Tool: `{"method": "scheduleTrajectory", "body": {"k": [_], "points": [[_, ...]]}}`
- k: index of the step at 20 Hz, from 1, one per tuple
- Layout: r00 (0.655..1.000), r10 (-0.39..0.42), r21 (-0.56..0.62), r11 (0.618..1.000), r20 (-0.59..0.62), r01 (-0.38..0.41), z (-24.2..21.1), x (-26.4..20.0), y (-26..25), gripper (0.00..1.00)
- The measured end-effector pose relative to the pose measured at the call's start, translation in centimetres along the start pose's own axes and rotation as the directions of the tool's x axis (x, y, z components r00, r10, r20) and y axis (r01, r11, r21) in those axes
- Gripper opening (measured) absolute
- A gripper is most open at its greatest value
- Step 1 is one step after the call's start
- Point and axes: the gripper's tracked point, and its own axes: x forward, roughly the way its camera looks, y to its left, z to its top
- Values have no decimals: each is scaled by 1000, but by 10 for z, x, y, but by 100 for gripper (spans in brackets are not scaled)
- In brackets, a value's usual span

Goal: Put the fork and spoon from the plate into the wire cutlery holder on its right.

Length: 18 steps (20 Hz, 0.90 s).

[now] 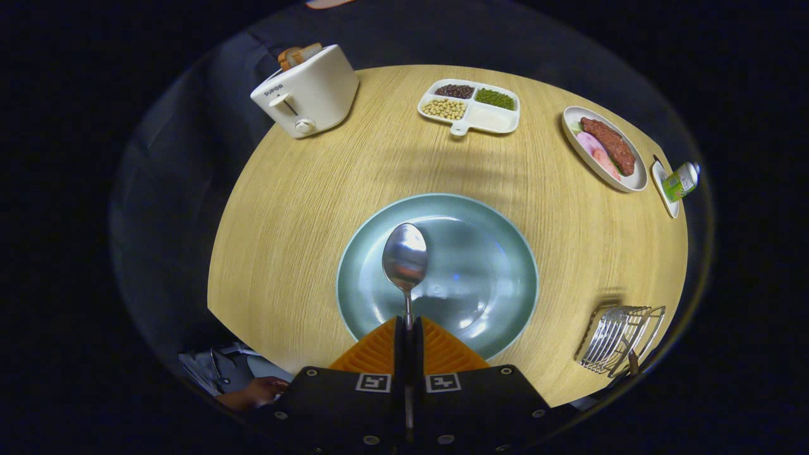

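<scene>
My gripper [409, 327] is shut on the handle of a silver spoon [405, 257], both fingers pressed together around it. The spoon's bowl points ahead of the fingers and hangs above a round grey-green plate [499, 253] that lies on the wooden table just beyond them. The plate's surface looks bare apart from reflections. The wire cutlery holder [622, 340] stands to the right of the plate near the table's near edge, with a dark handle, perhaps the fork's, sticking out of it.
A white toaster [308, 92] with bread in it stands at the far left. A white divided tray [471, 106] of beans sits far centre. A plate of meat [605, 149] and a small green bottle [681, 181] lie far right. A hand [256, 392] shows at lower left.
</scene>
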Motion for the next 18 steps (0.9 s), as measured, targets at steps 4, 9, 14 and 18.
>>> {"method": "scheduleTrajectory", "body": {"k": [4, 9, 14, 18], "points": [[997, -17, 66, 998, 76, 12, 7, -39, -32, 6], [987, -79, 134, 989, 142, 60, 6, -80, -79, 6], [974, -153, 222, 968, 166, 114, -6, -109, -124, 5], [968, -188, 267, 954, 166, 140, -20, -124, -152, 6]]}}
